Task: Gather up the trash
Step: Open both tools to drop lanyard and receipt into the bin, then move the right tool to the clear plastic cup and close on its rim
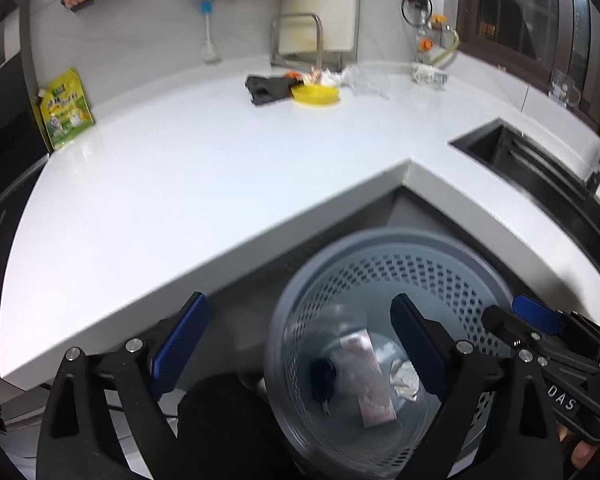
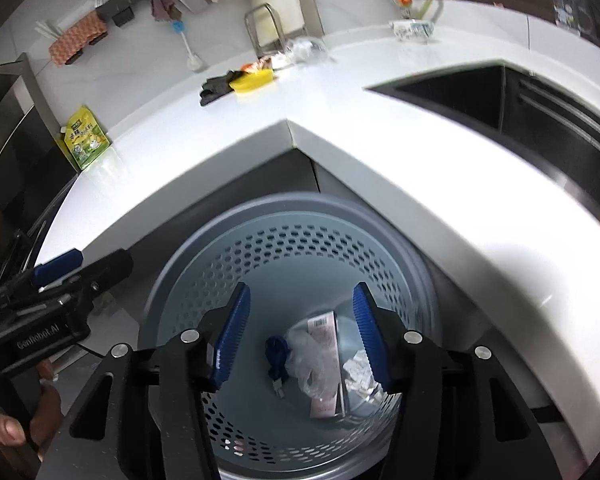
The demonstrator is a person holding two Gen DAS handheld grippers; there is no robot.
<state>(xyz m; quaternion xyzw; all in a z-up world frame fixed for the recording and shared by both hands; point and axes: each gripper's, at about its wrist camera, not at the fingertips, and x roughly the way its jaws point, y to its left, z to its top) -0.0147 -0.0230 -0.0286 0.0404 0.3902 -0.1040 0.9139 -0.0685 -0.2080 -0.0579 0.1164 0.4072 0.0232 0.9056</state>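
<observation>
A grey-blue perforated trash bin stands on the floor under the counter corner. Inside it lie a pink paper box, a clear plastic bag, a blue cable and crumpled white paper. My left gripper is open and empty above the bin's left rim. My right gripper is open and empty directly over the bin's mouth. More trash lies far back on the counter: a yellow lid, wrappers and clear plastic.
The white L-shaped counter wraps the bin. A black sink is at the right. A green-yellow pouch, black cloth, a patterned bowl and a metal rack stand at the back.
</observation>
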